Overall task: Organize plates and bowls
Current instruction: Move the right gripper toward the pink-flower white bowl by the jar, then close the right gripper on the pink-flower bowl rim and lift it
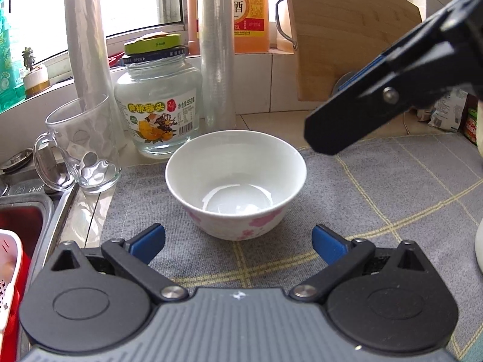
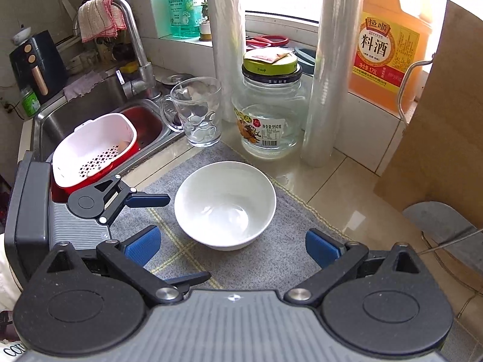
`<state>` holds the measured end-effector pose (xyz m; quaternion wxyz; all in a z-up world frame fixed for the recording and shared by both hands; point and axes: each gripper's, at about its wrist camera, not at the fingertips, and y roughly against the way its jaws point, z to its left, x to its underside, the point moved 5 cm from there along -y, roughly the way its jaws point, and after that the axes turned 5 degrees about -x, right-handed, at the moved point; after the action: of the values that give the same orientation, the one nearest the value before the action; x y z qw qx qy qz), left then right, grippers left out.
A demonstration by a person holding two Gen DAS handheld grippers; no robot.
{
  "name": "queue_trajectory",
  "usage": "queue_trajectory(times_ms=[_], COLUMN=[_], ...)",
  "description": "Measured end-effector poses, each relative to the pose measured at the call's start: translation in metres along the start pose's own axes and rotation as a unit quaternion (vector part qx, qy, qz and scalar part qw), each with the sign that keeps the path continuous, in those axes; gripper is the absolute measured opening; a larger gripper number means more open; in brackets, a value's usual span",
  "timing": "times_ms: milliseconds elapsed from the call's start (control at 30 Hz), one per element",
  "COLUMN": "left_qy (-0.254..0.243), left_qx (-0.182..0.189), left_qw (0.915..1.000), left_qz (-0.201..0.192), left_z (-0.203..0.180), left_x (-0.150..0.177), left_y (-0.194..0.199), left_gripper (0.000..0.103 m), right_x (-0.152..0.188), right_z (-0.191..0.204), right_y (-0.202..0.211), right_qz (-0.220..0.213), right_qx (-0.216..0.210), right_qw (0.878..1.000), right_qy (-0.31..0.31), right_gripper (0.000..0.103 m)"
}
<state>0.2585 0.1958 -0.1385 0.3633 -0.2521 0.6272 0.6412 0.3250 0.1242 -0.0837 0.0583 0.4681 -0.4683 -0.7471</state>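
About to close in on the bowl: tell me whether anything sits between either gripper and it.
Nothing visible does. The bowl stands alone on the grey mat, with bare mat between it and the open left gripper and open right gripper. The glass mug and jar stand behind it, off the mat.

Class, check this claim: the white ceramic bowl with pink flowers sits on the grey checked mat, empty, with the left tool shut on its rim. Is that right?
Not quite. The left tool is open and apart from the white ceramic bowl with pink flowers, as the left wrist view shows. The bowl does sit empty on the grey checked mat.
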Motion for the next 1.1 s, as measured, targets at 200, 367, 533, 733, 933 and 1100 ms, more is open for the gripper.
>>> queue_trajectory(times_ms=[200, 367, 533, 733, 933, 1100], left_qy=[0.011, 0.009, 0.010, 0.012, 0.009, 0.007], left_qx=[0.007, 0.014, 0.025, 0.030, 0.031, 0.032], left_qw=[0.9999, 0.9997, 0.9992, 0.9990, 0.9990, 0.9990], left_qz=[-0.010, -0.020, -0.031, -0.031, -0.030, -0.030], left_z=[0.002, 0.004, 0.004, 0.008, 0.008, 0.008], left_x=[-0.006, -0.010, -0.013, -0.015, -0.014, -0.014], left_y=[-0.004, -0.006, -0.006, -0.009, -0.010, -0.009], left_gripper=[0.102, 0.100, 0.097, 0.089, 0.088, 0.088], right_x=[-0.015, -0.020, -0.022, -0.026, -0.027, -0.027], right_z=[-0.015, -0.020, -0.024, -0.023, -0.022, -0.023], right_y=[-0.030, -0.049, -0.061, -0.073, -0.080, -0.081], right_qz=[0.007, 0.023, 0.032, 0.040, 0.045, 0.048], right_qx=[-0.020, -0.029, -0.039, -0.048, -0.057, -0.061], right_qw=[1.000, 0.999, 0.999, 0.998, 0.997, 0.997], right_qy=[-0.005, 0.003, 0.002, 0.008, 0.008, 0.006], right_gripper=[0.103, 0.100, 0.094, 0.087, 0.082, 0.081])
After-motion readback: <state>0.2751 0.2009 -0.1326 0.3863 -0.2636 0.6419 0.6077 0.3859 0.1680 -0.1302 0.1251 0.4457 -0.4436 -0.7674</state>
